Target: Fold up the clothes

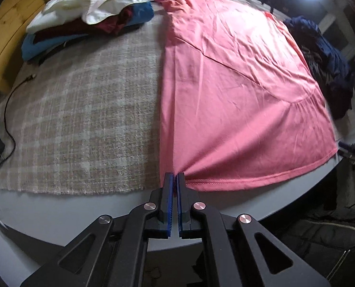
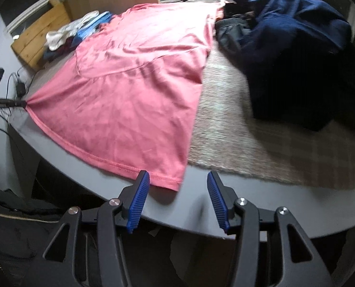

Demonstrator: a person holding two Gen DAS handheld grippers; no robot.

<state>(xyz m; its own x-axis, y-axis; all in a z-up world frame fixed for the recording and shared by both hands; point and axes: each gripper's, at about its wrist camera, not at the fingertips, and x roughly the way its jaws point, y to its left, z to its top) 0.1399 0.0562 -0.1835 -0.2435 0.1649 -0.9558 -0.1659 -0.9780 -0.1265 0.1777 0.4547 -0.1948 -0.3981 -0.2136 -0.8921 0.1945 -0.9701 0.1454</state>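
Left wrist view: your left gripper (image 1: 174,179) is clamped shut on the near left hem corner of the pink garment (image 1: 237,76), and the cloth puckers toward the pads. The garment lies spread flat on the plaid mat (image 1: 86,110) atop the grey table (image 1: 57,215). Your right gripper (image 2: 177,181) stands open and empty, with the near right hem corner (image 2: 172,183) between its fingers. The step in hand is seizing both near corners. Next, lower and close the right jaws on that corner, then lift both evenly.

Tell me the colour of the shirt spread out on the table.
The shirt is salmon pink, plain; it shows best in the left wrist view.
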